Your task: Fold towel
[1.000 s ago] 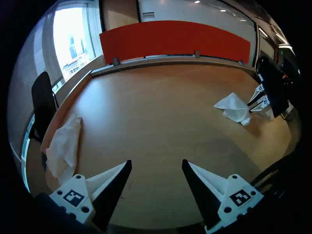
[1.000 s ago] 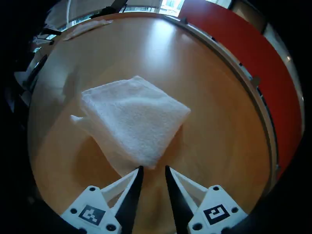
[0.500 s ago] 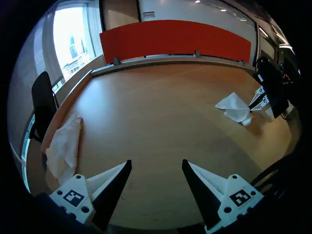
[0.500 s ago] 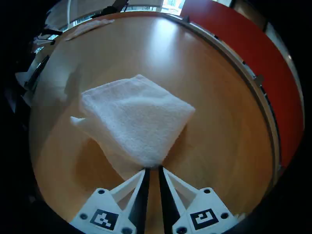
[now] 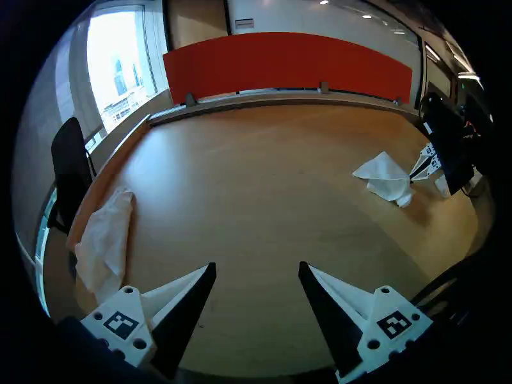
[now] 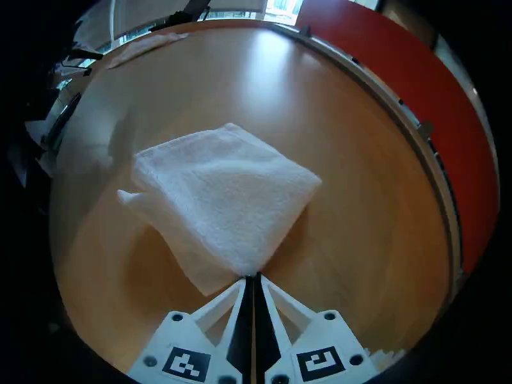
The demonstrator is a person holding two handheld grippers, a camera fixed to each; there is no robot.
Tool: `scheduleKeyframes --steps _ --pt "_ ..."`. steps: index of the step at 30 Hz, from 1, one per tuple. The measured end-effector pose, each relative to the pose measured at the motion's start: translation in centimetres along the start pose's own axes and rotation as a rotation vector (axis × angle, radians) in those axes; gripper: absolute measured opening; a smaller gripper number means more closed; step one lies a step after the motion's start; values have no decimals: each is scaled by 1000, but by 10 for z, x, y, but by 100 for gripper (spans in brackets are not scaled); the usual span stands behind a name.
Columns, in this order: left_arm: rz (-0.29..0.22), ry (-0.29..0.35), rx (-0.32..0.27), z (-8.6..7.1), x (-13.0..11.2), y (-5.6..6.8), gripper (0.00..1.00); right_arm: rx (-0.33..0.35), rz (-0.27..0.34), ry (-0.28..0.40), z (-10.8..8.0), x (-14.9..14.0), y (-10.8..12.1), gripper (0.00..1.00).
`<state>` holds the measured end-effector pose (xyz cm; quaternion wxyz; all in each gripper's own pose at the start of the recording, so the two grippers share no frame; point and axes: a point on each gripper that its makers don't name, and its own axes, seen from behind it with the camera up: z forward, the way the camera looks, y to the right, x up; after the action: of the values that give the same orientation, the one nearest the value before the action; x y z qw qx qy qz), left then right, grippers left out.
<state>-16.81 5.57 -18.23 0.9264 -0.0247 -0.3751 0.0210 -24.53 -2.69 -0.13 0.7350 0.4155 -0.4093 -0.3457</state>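
Closed since before: right tool (image 6: 253, 279), pinching towel (image 6: 224, 192) corner | left tool (image 5: 256, 265) spread apart above table (image 5: 256, 173)

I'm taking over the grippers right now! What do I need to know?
Left gripper: open, holding nothing, over the table.
Right gripper: shut on the near corner of the towel.
The towel lies on the table, already folded over, with a lower layer poking out at one side.
A second cloth lies crumpled at the table's edge.
Left to do: probably one more fold, with the edges lined up.
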Motion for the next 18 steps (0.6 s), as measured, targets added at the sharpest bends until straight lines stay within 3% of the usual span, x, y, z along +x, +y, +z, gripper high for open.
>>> scheduleKeyframes --steps 9,18 --pt "3 6 -3 0 4 2 96 -37 17 45 -10 13 3 5" --pt "12 24 -9 0 13 3 96 -113 56 142 -40 42 13 5"
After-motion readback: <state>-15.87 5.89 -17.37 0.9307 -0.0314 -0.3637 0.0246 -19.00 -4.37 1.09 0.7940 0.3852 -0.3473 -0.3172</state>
